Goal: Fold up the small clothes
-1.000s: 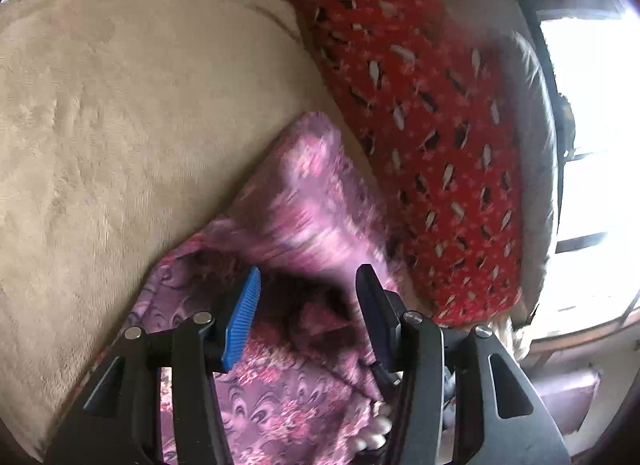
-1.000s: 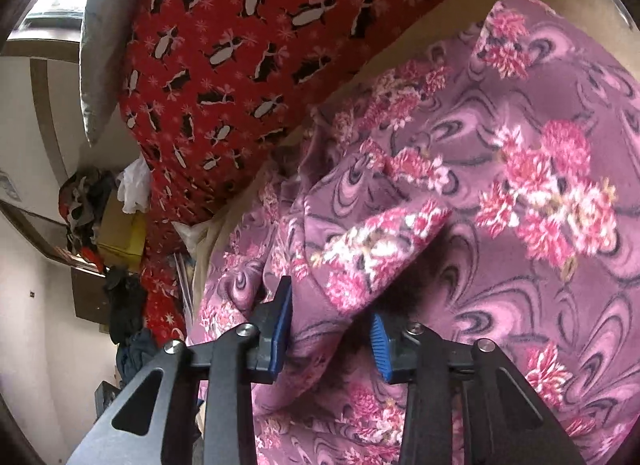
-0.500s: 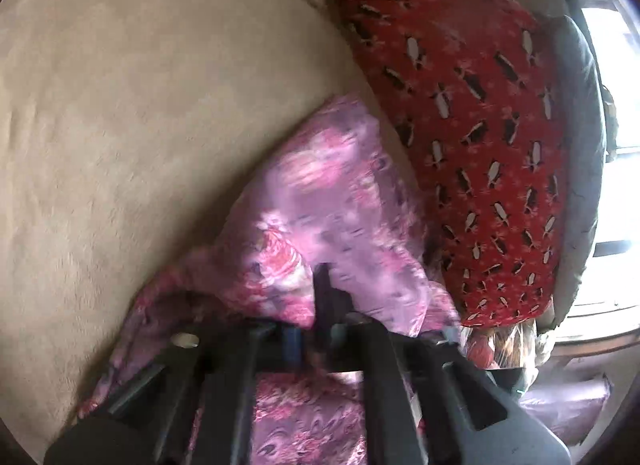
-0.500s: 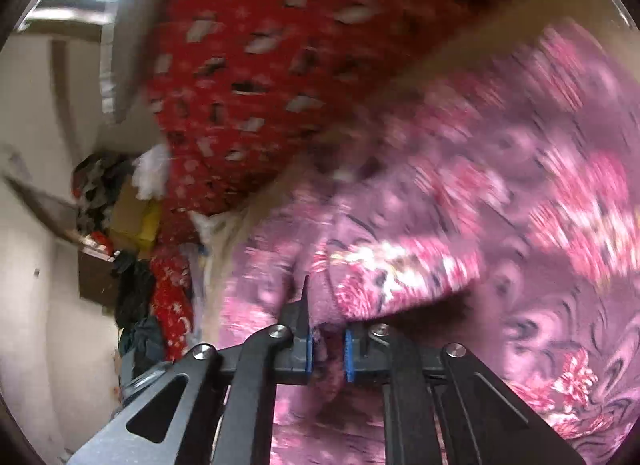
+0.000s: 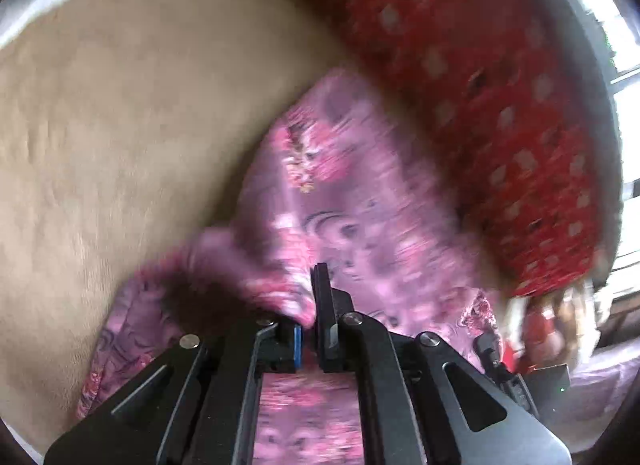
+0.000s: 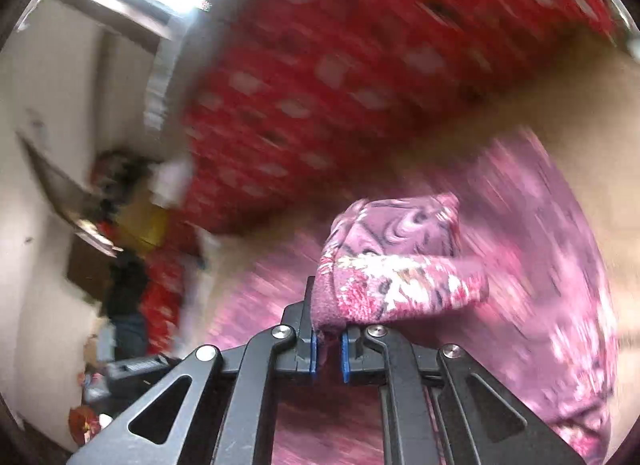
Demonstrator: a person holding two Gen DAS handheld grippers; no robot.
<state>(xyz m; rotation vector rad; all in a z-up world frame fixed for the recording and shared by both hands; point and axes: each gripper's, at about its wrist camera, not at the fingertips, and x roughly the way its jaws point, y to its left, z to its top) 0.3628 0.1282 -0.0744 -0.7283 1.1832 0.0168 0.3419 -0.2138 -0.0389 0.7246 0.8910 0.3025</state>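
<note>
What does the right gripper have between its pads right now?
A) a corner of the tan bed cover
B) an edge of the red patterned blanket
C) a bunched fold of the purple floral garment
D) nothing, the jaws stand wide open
C: in the right wrist view the right gripper is shut on a bunched fold of the purple floral garment.

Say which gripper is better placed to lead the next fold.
Right, probably: the right gripper pinches a raised corner of the garment; the left gripper grips bunched cloth low on the blanket.
</note>
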